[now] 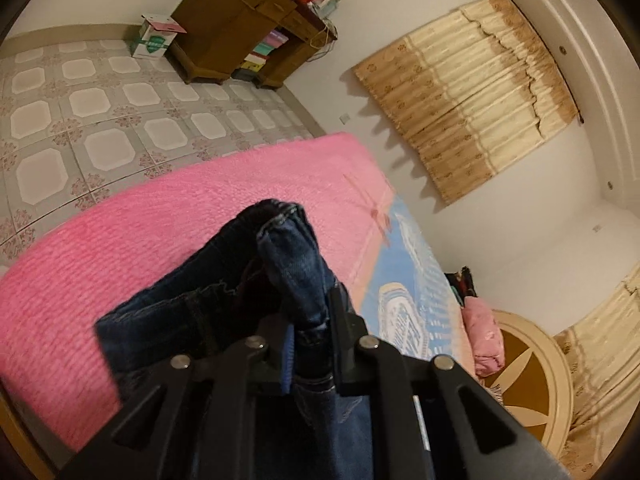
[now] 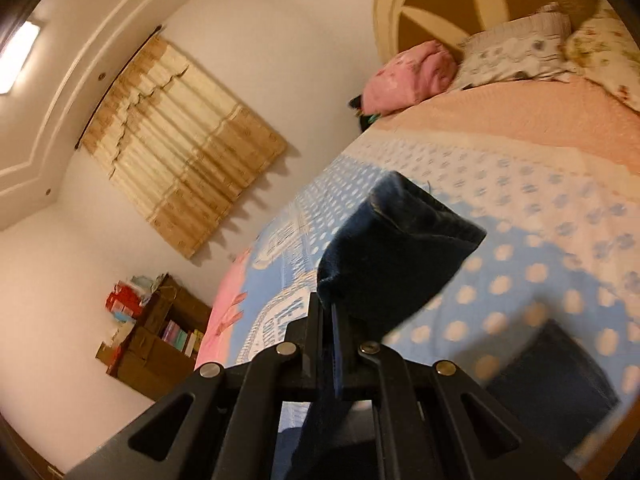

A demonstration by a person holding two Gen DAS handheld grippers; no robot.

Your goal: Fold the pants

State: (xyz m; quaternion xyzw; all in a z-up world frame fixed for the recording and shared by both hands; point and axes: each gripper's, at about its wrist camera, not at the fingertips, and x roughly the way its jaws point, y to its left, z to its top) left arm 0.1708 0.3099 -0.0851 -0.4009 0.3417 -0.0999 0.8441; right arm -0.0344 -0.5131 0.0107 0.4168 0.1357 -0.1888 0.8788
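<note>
- The left gripper (image 1: 310,332) sits low in the centre of its frame, its jaws closed tight on a bunched edge of the dark blue jeans (image 1: 248,276) — a thick wad of denim stands up between the pads.
- The rest of that denim trails to the left and lower part of the frame, above the pink blanket (image 1: 160,208) that covers this part of the bed.
- The right gripper (image 2: 326,320) is low centre in its own view, jaws narrow and pinching another piece of the jeans (image 2: 396,256), which flares up and to the right of the pads.
- Below that held piece lies the blue dotted sheet (image 2: 520,248); a dark patch at the lower right of that frame is probably more of the pants, though blur makes it hard to tell.
- Pillows (image 2: 516,56) and the headboard (image 2: 436,4) fill the upper right of the right view, well apart from the work.
- My reading: both hands have a hold and the garment is up off the bed, ready to be carried over into a fold.
- To do this well, keep both pinches firm and level with each other so the held edge stays straight, keep light tension between the hands — no sag, no twist — and let the hanging part drape flat before laying the edge down squarely on the bed.
</note>
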